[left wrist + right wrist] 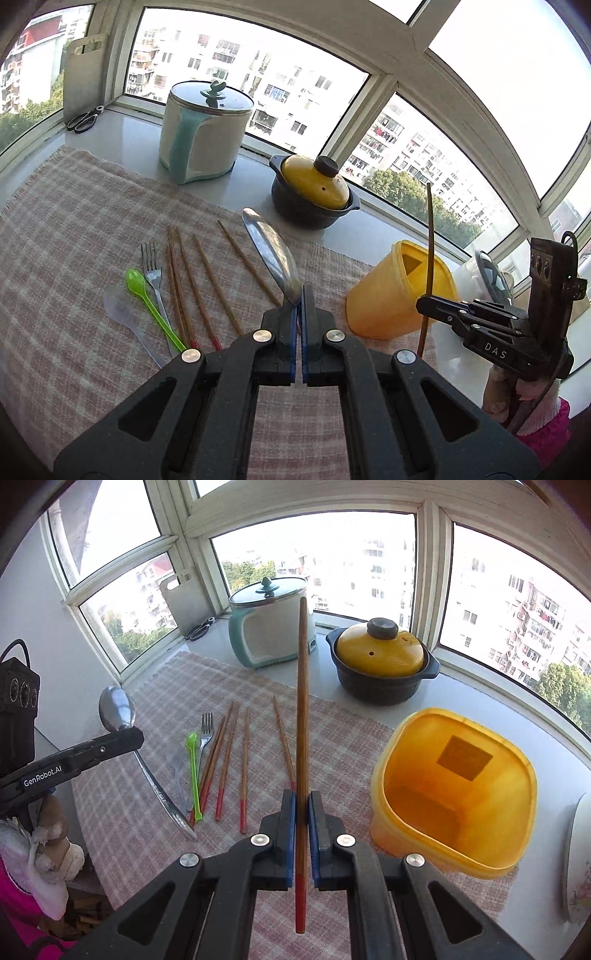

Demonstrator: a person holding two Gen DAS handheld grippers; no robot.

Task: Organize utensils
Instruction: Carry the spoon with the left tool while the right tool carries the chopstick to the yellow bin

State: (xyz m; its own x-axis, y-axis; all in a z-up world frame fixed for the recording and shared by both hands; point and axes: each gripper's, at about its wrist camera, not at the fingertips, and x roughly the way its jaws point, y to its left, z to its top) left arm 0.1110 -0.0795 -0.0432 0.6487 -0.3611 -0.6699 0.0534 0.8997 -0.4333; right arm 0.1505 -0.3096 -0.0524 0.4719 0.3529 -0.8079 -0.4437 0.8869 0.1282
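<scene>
Two grippers are up over the checked cloth [155, 827], each pinching one utensil. Left gripper [300, 295]: jaws pressed together on the metal spoon [275, 251], gripped near the bowl end; in the right wrist view the handle hangs down toward the cloth. Right gripper [303, 805]: jaws clamped on one chopstick [302, 701], red tip toward the camera, plain end pointing away and up.

Yellow container [454, 794] stands at the cloth's right edge, mouth open, nothing visible inside. It sits just beside the right gripper, w/ no obstacle between them.

Still on the cloth, approx. in a row: clear plastic spoon [177, 771], green spoon [192, 771], fork [205, 734], then five loose chopsticks [244, 768], red tips toward the camera. Two of them lie touching.

Behind the cloth on the sill: white-and-teal pot [269, 627] w/ glass lid, and black casserole [384, 668] w/ yellow lid. Further back left: cutting board [184, 602] leaning on the window frame, scissors [199, 629] at its foot. All are well apart from both grippers. A white dish [580, 856] shows at the far right edge.
</scene>
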